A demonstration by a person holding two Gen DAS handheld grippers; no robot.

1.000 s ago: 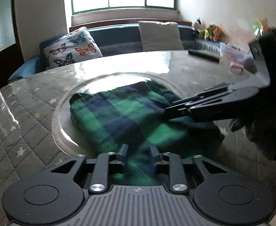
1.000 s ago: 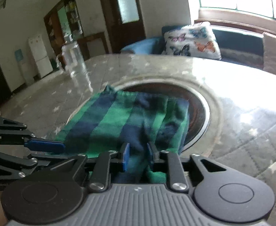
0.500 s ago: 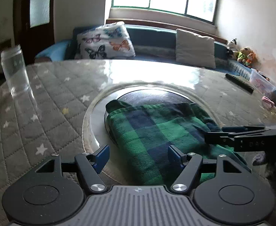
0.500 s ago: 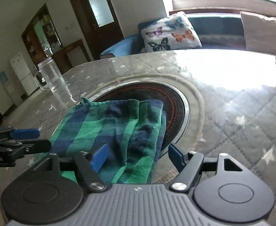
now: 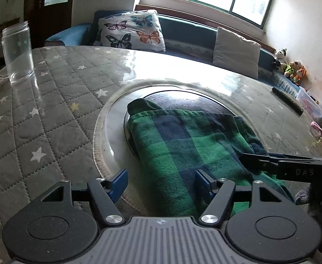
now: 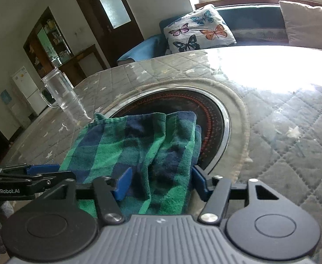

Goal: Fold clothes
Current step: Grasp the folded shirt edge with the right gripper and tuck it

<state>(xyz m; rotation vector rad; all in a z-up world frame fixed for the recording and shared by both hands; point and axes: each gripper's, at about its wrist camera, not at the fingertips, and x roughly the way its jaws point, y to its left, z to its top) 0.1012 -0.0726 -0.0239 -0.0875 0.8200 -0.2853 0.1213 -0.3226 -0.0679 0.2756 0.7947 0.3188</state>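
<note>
1. Green-and-navy plaid garment (image 5: 196, 145) lies folded on the table (image 5: 57, 114), partly over its round centre plate.
2. Left gripper (image 5: 161, 181) stands open, empty, the cloth's near-left edge between its fingers.
3. Right gripper (image 6: 161, 181), jaws just narrowing, straddles the bunched right edge ungripped.
4. Likely between folds; the next calls for pinching both near corners.

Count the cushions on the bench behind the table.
2. Butterfly cushion toward the bench's left end, plain grey cushion further right, under the window. Table edge hides the bench seat, so a flat-lying one could be missed.
</note>
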